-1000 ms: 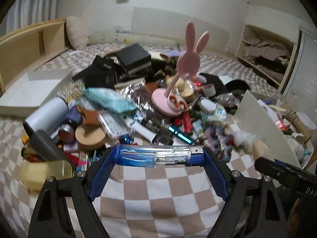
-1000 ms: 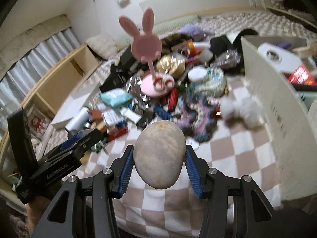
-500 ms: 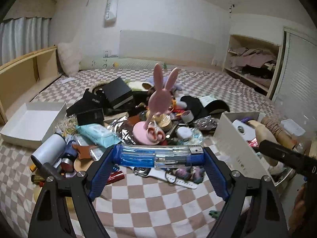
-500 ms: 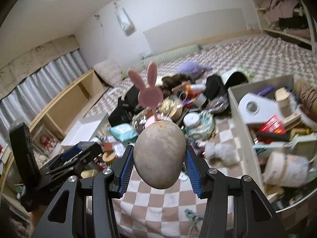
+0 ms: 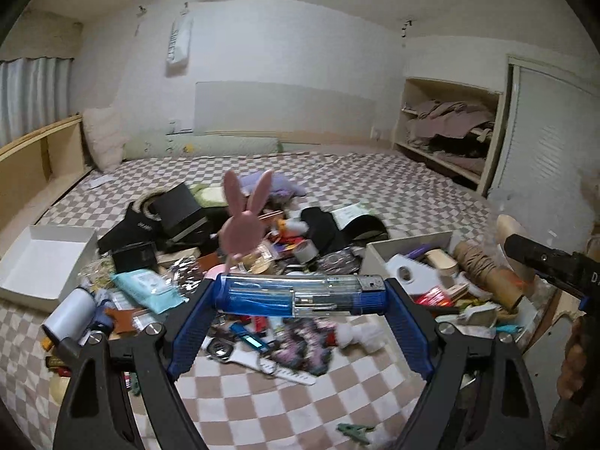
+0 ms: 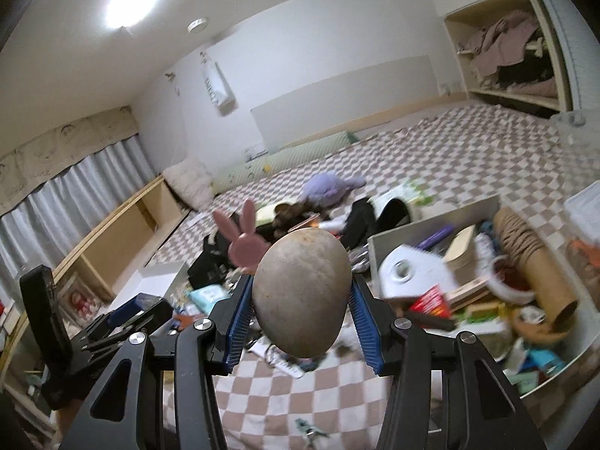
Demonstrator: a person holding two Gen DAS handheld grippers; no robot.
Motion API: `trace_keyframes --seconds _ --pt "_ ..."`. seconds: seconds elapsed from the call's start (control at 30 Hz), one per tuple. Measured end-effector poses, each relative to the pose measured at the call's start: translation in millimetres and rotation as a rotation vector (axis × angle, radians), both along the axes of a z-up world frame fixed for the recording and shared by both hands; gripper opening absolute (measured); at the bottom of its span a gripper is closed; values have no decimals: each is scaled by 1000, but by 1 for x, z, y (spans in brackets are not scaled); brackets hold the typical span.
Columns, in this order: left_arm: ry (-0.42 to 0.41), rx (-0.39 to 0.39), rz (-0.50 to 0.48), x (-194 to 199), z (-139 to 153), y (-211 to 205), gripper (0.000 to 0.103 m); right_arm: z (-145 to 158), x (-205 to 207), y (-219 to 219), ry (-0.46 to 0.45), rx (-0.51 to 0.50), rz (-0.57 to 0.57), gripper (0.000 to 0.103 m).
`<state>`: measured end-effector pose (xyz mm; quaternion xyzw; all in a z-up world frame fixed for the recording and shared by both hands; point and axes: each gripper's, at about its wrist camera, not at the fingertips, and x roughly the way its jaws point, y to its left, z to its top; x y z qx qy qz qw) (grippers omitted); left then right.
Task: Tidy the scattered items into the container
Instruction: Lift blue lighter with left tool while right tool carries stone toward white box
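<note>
Grippers raised above the checkered bed and tipped slightly downward, you hold a clear blue lighter-like tube [image 5: 300, 296] lengthwise between the widely spread left gripper [image 5: 300, 300] pads and pinch a smooth grey stone [image 6: 302, 290] in your right gripper [image 6: 300, 300], with the scattered pile [image 5: 210, 262] ahead and the half-filled container [image 6: 442, 238] to its right.

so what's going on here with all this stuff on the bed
A person is clearing a pile of clutter off a checkered bed into a white container that is already quite full. The left gripper is clamped end to end on a clear blue tube-shaped case, and the right gripper is clamped on a smooth grey stone. Both are held in the air above the pile, not yet over the container.
</note>
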<state>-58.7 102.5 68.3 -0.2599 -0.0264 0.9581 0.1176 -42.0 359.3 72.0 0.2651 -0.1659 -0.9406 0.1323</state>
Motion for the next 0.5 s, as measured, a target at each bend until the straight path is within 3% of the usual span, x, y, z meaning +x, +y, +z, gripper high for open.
trace_keyframes --seconds 0.5 --pt "28 -6 -102 -16 15 70 87 18 8 76 22 39 -119 52"
